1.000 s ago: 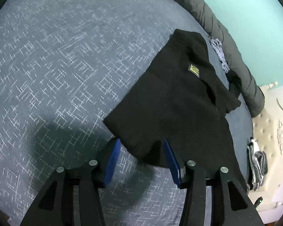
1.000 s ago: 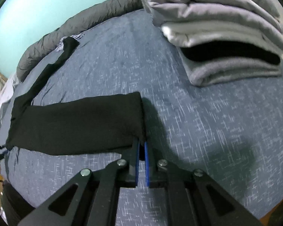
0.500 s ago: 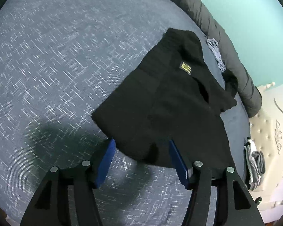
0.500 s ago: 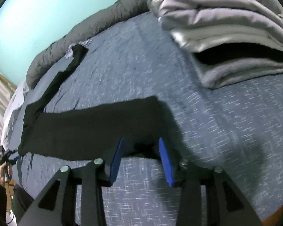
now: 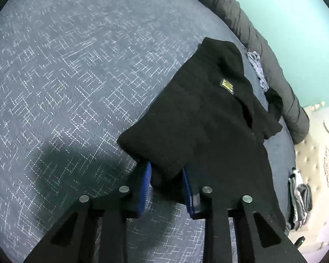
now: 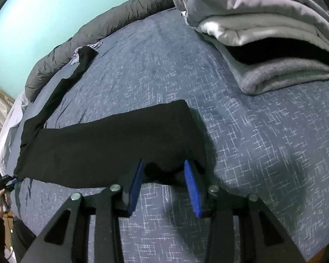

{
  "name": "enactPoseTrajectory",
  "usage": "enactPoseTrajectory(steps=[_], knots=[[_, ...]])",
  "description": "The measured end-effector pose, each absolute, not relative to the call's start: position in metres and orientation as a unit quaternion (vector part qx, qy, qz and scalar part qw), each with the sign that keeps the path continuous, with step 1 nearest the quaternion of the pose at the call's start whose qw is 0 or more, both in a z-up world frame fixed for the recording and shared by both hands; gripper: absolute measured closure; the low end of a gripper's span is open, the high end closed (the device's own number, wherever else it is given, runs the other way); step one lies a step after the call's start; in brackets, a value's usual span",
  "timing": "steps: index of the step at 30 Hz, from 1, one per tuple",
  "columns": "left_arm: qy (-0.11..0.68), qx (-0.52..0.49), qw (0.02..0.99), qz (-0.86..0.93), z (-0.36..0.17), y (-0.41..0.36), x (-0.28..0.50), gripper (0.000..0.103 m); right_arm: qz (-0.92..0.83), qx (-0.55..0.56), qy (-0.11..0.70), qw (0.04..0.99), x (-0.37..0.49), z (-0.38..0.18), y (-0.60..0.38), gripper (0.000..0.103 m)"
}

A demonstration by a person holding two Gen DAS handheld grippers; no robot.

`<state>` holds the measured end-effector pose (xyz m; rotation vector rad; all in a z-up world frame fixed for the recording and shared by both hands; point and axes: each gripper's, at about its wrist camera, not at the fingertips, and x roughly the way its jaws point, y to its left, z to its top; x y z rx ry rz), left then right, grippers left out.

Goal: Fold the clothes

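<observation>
A black garment with a small yellow label lies spread on the blue patterned bed sheet. My left gripper straddles its near corner. The jaws are closing with the cloth between the blue pads, which do not clamp it. In the right wrist view the same garment stretches leftward as a long band. My right gripper stands at its near hem, also closing, with the hem edge between the pads and a gap on both sides. One sleeve trails toward the back.
A stack of folded grey, white and black clothes sits at the back right. A rolled grey duvet lines the teal wall. Striped cloth lies beside it. Grey and white items rest by the cream headboard.
The right jaws, shut on the hem a second ago, sprang apart and now narrow again. The left jaws widened, then narrowed around the corner. The garment has settled flat on the sheet.
</observation>
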<state>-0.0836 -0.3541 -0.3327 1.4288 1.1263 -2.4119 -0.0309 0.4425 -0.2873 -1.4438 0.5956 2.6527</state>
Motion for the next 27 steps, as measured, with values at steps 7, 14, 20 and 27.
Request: enactPoseTrajectory(steps=[7,14,20,27], knots=[[0.366,0.450,0.047,-0.813,-0.301,-0.354,-0.078,0.092,0.875,-0.448,0.180,0.040,-0.027,-0.265,0.446,0.102],[0.359,0.419,0.038,-0.833,-0.253,-0.359,-0.066,0.095,0.890,-0.417,0.180,0.042,-0.012,-0.230,0.461,0.103],[0.363,0.414,0.045,-0.833,-0.250,-0.369,-0.056,0.095,0.882,-0.420,0.212,0.037,-0.003,-0.235,0.471,0.102],[0.370,0.421,0.051,-0.826,-0.266,-0.367,-0.057,0.095,0.873,-0.432,0.223,0.031,-0.017,-0.266,0.459,0.050]])
